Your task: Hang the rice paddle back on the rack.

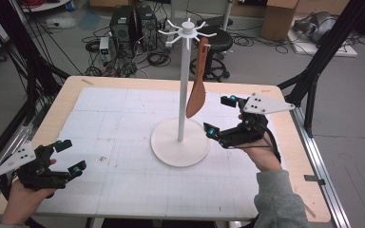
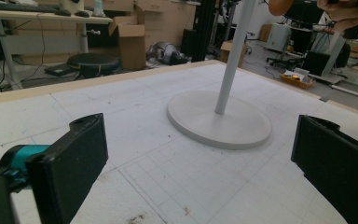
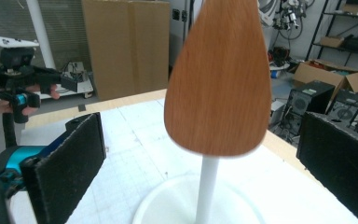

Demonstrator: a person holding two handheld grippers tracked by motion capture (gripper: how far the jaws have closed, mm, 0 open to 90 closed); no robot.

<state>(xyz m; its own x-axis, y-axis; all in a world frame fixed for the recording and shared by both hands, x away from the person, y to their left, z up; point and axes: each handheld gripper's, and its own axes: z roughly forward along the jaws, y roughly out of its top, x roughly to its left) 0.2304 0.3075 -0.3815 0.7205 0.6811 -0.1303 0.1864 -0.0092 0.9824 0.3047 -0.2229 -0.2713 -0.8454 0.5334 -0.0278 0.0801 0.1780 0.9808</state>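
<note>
A white hook stand [image 1: 184, 80] rises from a round base [image 1: 180, 142] at the table's middle. A brown wooden spatula [image 1: 197, 80] hangs from one of its top hooks, blade down. My right gripper [image 1: 218, 115] is open just right of the blade, which hangs ahead of its wide-spread jaws in the right gripper view as the spatula [image 3: 219, 79]. My left gripper [image 1: 70, 155] is open at the table's front left, nothing between its jaws, facing the base [image 2: 219, 119] and pole [image 2: 233, 56].
A white gridded mat [image 1: 123, 156] covers the wooden table [image 1: 66, 92]. Behind the table stand a black stool [image 1: 214, 40] and computer cases [image 1: 133, 23] among cables on the floor. A black frame leg [image 1: 323, 52] stands at the right.
</note>
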